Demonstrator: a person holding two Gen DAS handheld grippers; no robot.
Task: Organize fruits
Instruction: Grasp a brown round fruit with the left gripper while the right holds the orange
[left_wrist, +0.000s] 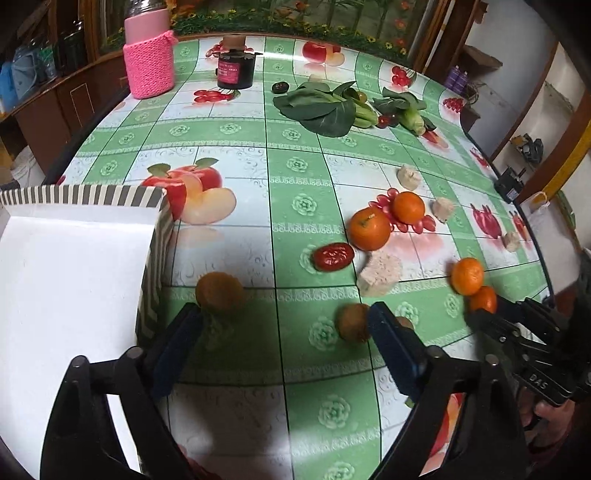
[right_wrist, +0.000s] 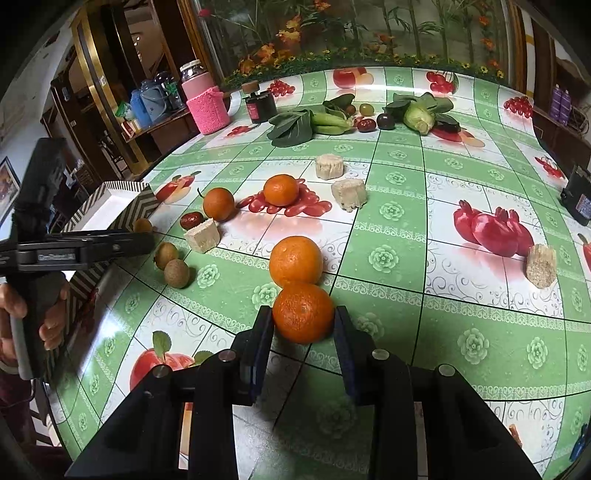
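Covering nearly everything is the big counter (right_wrist: 461, 325), with its shiny green cloth printed with fruit pictures, and the real fruit lies loose all over it because it has not been sorted yet. Next biggest is the striped box (left_wrist: 74, 280) at the counter's left edge; it looks white and bare inside in what shows, so it is probably where the fruit should go. Far at the back lie leafy greens (right_wrist: 291, 127), kept apart from the fruit. The left tool (left_wrist: 284, 321) hangs near the box with its jaws spread wide and nothing pinched; a small brown fruit (left_wrist: 219, 293) sits by one tip and another brown fruit (left_wrist: 352, 322) by the other, so it seems to be lining up on one of them. The right tool (right_wrist: 303, 320) has its jaws squeezed on a mandarin (right_wrist: 303, 312), one pad on each side so the round fruit cannot roll away. A second mandarin (right_wrist: 295, 260) touches it just behind, so lifting may bump that one. Pale cut chunks (right_wrist: 202, 234) and a red date (right_wrist: 191, 220) wait farther off.
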